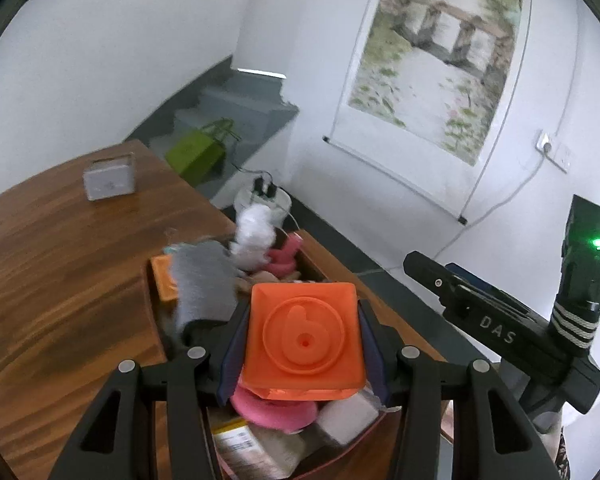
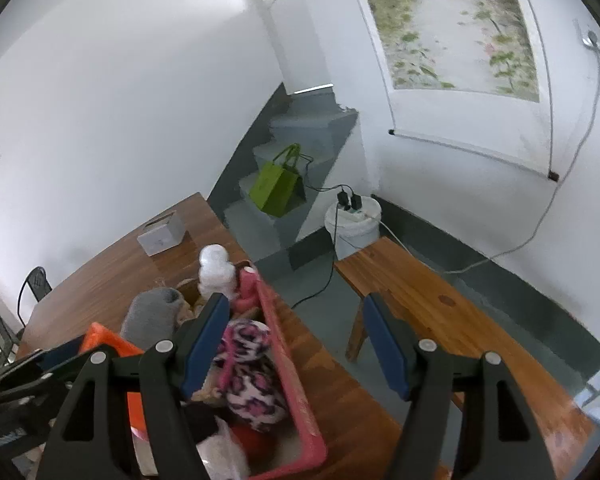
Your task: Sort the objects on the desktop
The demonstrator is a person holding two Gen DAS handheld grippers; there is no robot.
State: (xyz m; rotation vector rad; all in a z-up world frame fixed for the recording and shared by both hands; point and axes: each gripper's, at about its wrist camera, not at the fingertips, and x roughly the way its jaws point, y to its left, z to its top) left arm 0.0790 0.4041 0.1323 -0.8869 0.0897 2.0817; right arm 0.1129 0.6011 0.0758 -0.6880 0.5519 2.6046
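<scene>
Orange block (image 1: 304, 336) sits clamped between the left gripper's (image 1: 300, 344) fingers (image 1: 230, 356), held above the pink basket (image 2: 296, 396) of toys on the wooden tabletop (image 1: 60, 280). Right gripper (image 2: 296, 344) fingers (image 2: 204, 340) stand apart, holding nothing, over the basket's rim.

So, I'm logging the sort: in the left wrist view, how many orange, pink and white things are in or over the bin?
Orange: 2 (block, orange piece)
Pink: 2 (pink toy, pink ring)
White: 1 (white toy)
Total: 5
</scene>
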